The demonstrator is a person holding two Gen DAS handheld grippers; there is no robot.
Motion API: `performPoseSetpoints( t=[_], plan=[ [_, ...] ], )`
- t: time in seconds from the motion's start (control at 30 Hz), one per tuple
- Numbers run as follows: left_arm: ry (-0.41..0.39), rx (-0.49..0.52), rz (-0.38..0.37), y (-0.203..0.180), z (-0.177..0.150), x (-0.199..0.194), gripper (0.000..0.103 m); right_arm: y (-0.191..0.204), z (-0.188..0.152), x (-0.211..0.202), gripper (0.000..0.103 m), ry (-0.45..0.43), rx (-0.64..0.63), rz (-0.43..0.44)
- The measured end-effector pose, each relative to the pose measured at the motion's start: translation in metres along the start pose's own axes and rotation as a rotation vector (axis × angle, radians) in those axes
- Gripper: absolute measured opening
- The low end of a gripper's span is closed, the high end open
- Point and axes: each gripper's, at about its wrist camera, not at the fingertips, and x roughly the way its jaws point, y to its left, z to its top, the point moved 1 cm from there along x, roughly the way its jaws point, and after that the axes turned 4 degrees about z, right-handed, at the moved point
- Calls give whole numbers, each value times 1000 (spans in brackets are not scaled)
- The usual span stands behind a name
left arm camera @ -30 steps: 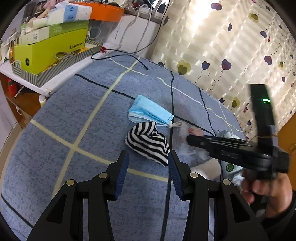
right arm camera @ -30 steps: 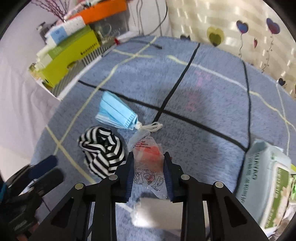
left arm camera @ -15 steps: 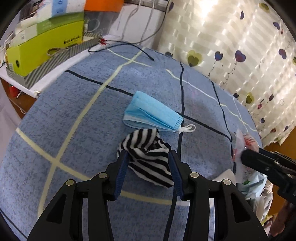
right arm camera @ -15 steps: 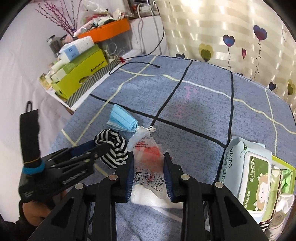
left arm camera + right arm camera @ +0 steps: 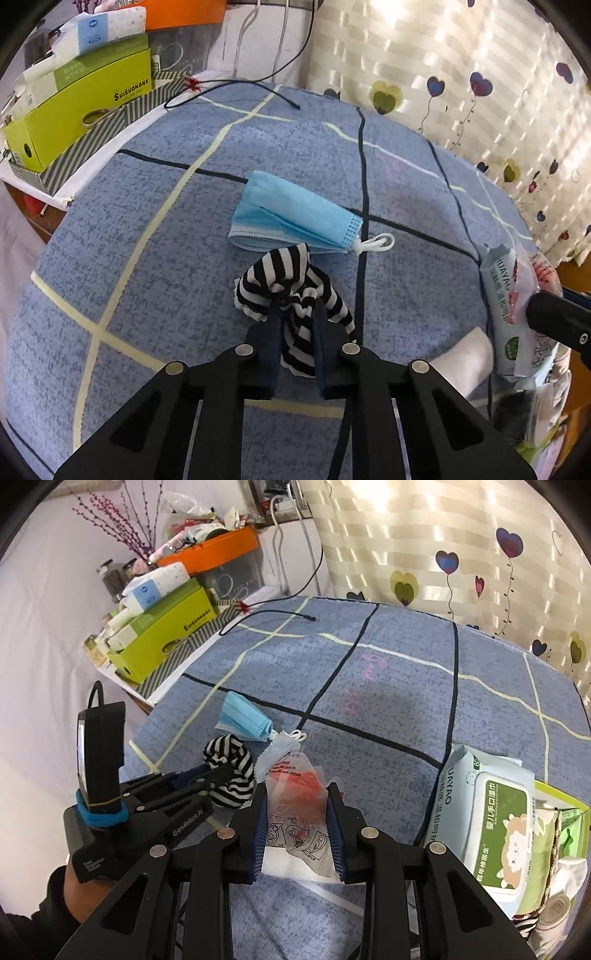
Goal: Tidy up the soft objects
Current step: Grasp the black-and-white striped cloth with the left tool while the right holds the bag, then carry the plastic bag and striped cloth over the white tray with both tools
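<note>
My left gripper (image 5: 295,314) is shut on a black-and-white striped cloth (image 5: 288,280) on the blue checked tablecloth (image 5: 147,258); the cloth bunches up between the fingers. It also shows in the right wrist view (image 5: 232,771), held by the left gripper (image 5: 225,775). A folded blue face mask (image 5: 295,218) lies just beyond it, also seen in the right wrist view (image 5: 242,720). My right gripper (image 5: 297,805) is shut on a clear plastic packet with orange contents (image 5: 295,794), held above the cloth.
A wet-wipes pack (image 5: 487,819) lies on a green basket (image 5: 569,812) of soft things at the right. A white folded cloth (image 5: 465,354) lies beside it. Green boxes (image 5: 77,107) and an orange bin (image 5: 218,550) crowd the side shelf. A black cable (image 5: 236,88) lies at the far edge.
My left gripper moved forward and closed on the striped cloth, bunching it. My right gripper rose and pulled back with the packet toward the basket side.
</note>
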Motion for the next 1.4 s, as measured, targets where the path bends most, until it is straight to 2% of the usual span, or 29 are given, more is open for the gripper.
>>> performPoseSetpoints(
  t=[0.4, 0.67, 1.0, 1.4],
  plan=[
    [-157, 22, -86, -8, -19, -87, 13, 13, -27, -45, 28, -99, -5, 11],
    [-212, 62, -149, -24, -38, -131, 13, 19, -56, -83, 28, -165, -2, -4],
    [-230, 122, -190, -55, -59, -155, 13, 16, -94, -121, 28, -215, 15, -18],
    [-237, 195, -232, -96, -72, -168, 13, -11, -125, -160, 28, -271, 76, -53]
  ],
)
